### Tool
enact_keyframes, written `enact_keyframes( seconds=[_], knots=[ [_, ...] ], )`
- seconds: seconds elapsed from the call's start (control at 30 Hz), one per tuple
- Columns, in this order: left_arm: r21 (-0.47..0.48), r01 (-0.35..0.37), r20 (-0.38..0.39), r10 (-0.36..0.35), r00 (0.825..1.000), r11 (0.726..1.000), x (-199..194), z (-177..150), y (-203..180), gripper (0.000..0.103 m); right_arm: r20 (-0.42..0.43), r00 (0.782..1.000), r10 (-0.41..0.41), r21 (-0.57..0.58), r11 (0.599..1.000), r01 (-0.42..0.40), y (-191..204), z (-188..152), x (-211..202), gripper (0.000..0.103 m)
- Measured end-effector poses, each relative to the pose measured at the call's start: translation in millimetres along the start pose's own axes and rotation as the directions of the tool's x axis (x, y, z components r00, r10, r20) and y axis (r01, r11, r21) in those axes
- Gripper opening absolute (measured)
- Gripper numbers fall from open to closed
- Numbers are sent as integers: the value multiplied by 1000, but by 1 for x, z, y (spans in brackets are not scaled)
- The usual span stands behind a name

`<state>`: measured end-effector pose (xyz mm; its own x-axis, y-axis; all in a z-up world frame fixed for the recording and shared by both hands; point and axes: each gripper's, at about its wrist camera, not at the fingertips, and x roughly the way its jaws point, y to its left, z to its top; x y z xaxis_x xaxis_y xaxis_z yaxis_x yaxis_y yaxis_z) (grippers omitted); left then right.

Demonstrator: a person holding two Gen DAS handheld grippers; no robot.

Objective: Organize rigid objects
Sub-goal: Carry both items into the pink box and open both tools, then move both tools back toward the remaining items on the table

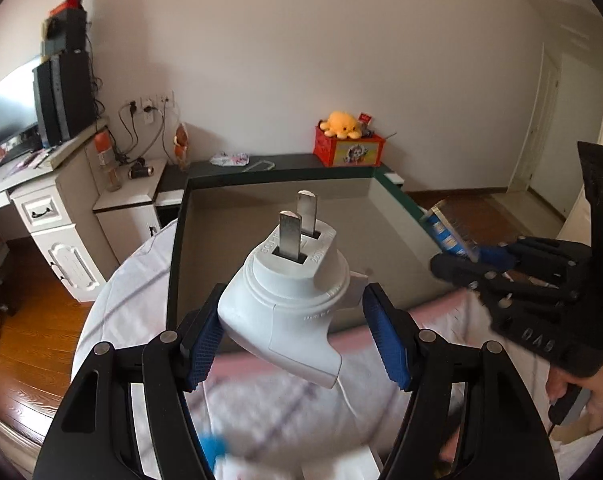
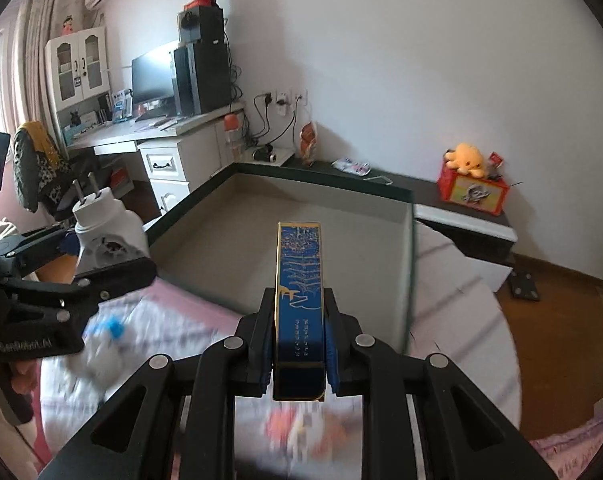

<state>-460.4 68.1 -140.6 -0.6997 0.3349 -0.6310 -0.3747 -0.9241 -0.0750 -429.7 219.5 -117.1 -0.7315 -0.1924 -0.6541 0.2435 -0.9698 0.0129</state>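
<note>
Left wrist view: a dark-rimmed tray [image 1: 177, 240] is lying ahead of both tongs — the left tongs [image 1: 293, 332] are gripping a white plug adapter [image 1: 289, 292] half-spread, the right tongs [image 2: 299, 344] are pinching a blue box [image 2: 300, 300] nearly closed.

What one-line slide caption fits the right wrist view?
Right gripper clamps a slim blue box above the empty dark-rimmed tray, while the left gripper carries a white plug adapter.

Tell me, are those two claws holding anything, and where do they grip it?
Yes. The left gripper holds a white plug by the sides of its body, prongs up. The right gripper pinches a blue box near its lower end.
</note>
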Motion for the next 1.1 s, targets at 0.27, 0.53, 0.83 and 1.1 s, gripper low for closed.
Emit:
enact_keyframes(
  seconds=[0.27, 0.53, 0.83, 1.1],
  knots=[
    [-28, -16, -130, 12, 991, 999, 70, 16, 20, 68, -141, 990, -8, 12, 1000, 9, -13, 14, 68, 21],
    [-69, -28, -148, 17, 989, 997, 72, 16, 25, 82, -174, 985, 22, 78, 997, -8, -21, 7, 74, 46],
    [-57, -128, 45, 131, 990, 990, -31, -1, 29, 103, 14, 999, -51, 83, 995, 49, -16, 11, -14, 79],
    [-92, -202, 299, 221, 928, 975, -162, -43, 19, 103, 291, 944, -158, 101, 986, 134, 17, -25, -140, 86]
  ],
)
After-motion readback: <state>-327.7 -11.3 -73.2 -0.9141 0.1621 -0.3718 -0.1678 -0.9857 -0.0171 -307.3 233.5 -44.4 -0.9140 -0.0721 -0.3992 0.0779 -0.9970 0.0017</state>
